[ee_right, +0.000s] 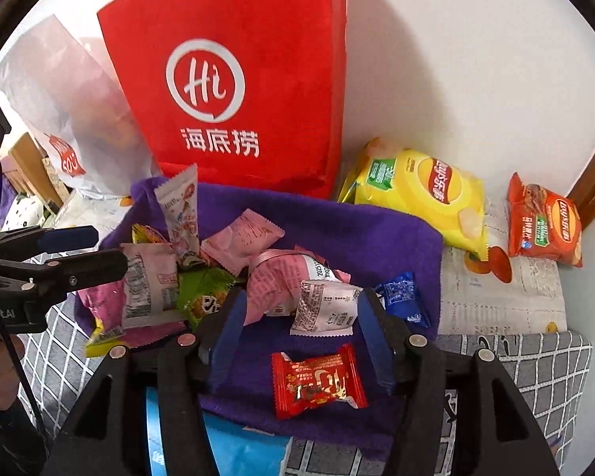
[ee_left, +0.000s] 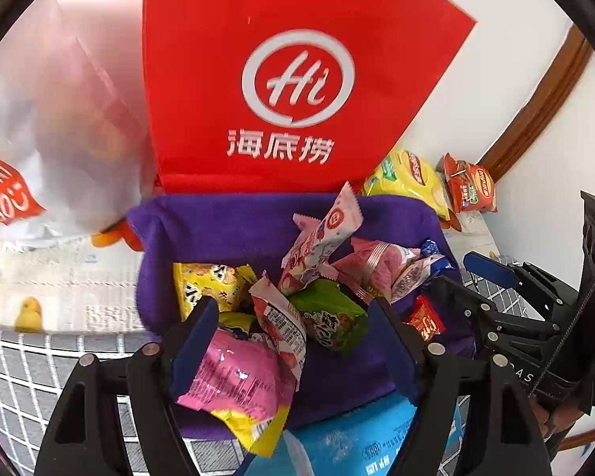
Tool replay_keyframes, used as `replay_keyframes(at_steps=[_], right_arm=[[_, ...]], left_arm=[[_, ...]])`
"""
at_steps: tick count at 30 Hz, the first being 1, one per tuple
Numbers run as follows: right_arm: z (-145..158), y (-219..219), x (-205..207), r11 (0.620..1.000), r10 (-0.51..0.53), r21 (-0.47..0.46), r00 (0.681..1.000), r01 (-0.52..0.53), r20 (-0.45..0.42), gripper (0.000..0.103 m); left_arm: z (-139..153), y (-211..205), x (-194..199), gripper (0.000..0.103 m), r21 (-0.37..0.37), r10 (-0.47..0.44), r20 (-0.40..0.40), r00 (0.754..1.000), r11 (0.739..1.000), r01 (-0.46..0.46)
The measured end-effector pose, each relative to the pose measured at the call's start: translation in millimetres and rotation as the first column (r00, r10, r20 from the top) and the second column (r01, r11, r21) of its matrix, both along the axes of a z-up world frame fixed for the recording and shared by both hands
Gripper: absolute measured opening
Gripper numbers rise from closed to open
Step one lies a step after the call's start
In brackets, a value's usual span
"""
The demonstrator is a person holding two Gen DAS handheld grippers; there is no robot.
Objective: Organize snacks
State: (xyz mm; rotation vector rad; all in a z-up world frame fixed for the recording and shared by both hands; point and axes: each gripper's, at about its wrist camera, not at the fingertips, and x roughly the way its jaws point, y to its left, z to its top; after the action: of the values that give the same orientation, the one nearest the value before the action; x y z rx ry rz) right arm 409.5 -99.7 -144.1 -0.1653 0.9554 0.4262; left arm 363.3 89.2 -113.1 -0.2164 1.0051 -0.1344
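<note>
A purple cloth (ee_left: 234, 230) (ee_right: 377, 234) holds a heap of several small snack packs. My left gripper (ee_left: 293, 337) hangs open over the heap, above a pink-and-yellow pack (ee_left: 238, 380), a red-and-white wrapper (ee_left: 281, 321) and a green pack (ee_left: 333, 321); nothing is gripped. My right gripper (ee_right: 299, 337) is open too. A white wrapper (ee_right: 325, 309) lies between its fingertips, untouched by the pads, and a red candy (ee_right: 317, 380) lies on the cloth just below. Each gripper shows in the other's view: the right gripper (ee_left: 480, 281) at the right, the left gripper (ee_right: 87, 250) at the left.
A tall red paper bag (ee_left: 297, 79) (ee_right: 238, 91) stands behind the cloth, with a white plastic bag (ee_left: 59, 119) (ee_right: 71, 107) to its left. A yellow chip bag (ee_right: 428, 190) and an orange chip bag (ee_right: 543, 222) lie at the right by the wall. A blue pack (ee_left: 361, 436) lies at the near edge.
</note>
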Motion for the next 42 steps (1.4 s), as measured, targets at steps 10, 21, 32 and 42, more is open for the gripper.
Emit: replay_keyframes(at_steps=[10, 21, 32, 42], right_arm=[[32, -17, -42, 0.991, -0.057, 0.118, 0.998, 0.058, -0.009, 0.059], [69, -35, -127, 0.992, -0.081, 0.096, 0.995, 0.075, 0.06, 0.06], [84, -52, -216, 0.984, -0.135, 0.127, 0.987, 0.124, 0.083, 0.077], [88, -65, -294, 0.981, -0.16, 0.136, 0.968, 0.135, 0.192, 0.096]], left_arm=[[33, -3, -38, 0.082, -0.015, 0.015, 0.054, 0.998, 1.0, -0.015], [57, -22, -120, 0.082, 0.007, 0.017, 0.096, 0.995, 1.0, -0.018], [80, -43, -212, 0.086, 0.072, 0.027, 0.191, 0.981, 0.997, -0.041], [83, -60, -285, 0.089, 0.141, 0.044, 0.26, 0.965, 0.987, -0.083]])
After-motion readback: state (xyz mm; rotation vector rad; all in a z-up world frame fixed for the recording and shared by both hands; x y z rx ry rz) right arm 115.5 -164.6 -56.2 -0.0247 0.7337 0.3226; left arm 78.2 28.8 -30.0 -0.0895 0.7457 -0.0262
